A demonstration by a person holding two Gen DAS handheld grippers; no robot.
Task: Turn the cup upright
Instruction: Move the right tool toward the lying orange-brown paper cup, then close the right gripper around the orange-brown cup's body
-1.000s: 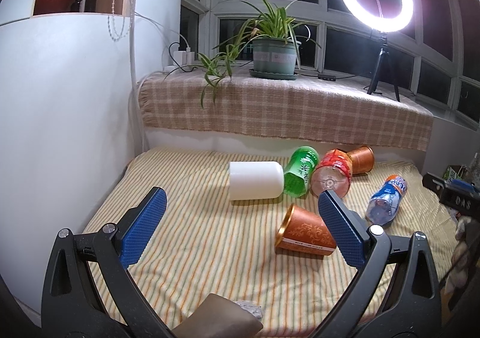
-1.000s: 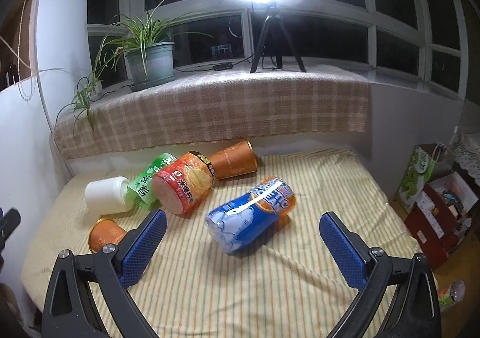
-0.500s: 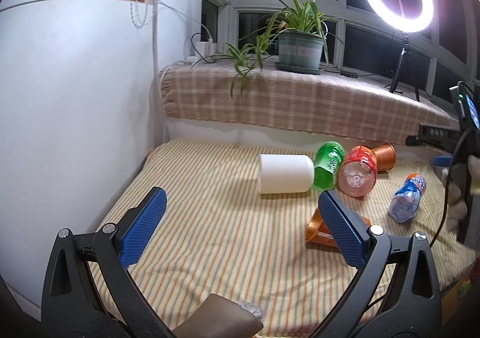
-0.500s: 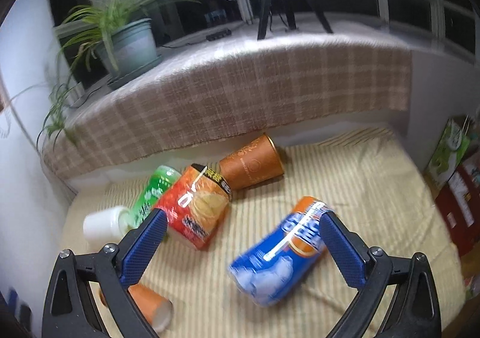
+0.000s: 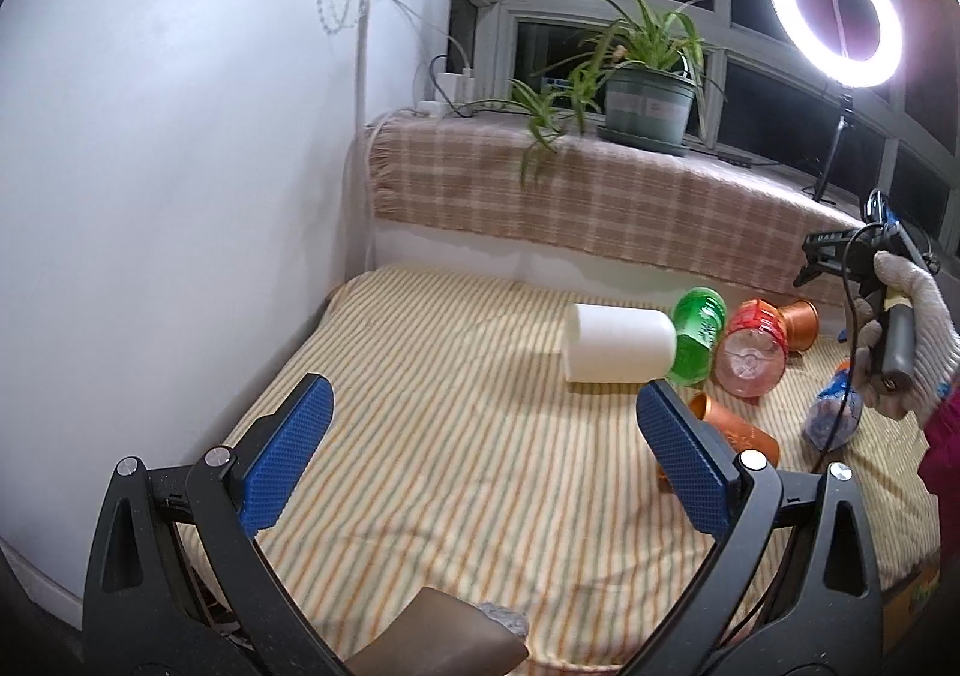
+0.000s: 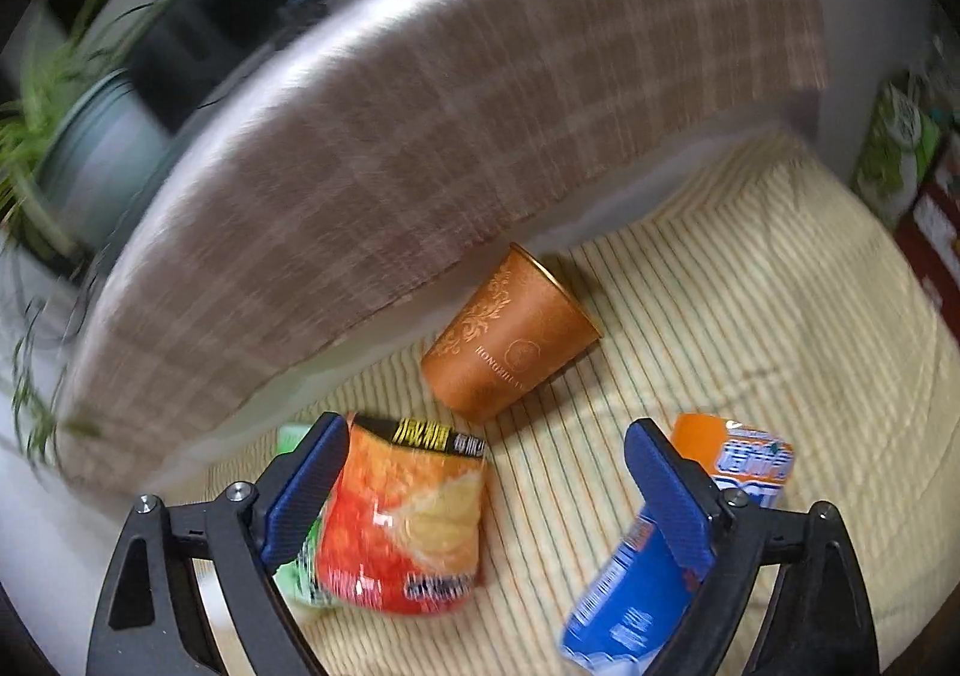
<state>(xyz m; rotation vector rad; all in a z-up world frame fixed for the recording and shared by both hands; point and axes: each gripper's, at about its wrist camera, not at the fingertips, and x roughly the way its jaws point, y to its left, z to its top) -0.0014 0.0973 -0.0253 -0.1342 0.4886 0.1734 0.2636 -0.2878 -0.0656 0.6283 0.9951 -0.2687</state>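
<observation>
The copper-orange paper cup with embossed scrollwork [image 6: 510, 337] lies on its side on the striped yellow cloth [image 6: 750, 316], against the plaid-covered ledge [image 6: 480, 106], dead ahead of the right gripper [image 6: 486, 466]; its long axis slants, rim up-right, base down-left; both grippers gape, holding nothing; the left gripper [image 5: 480, 424] hangs well apart.
</observation>
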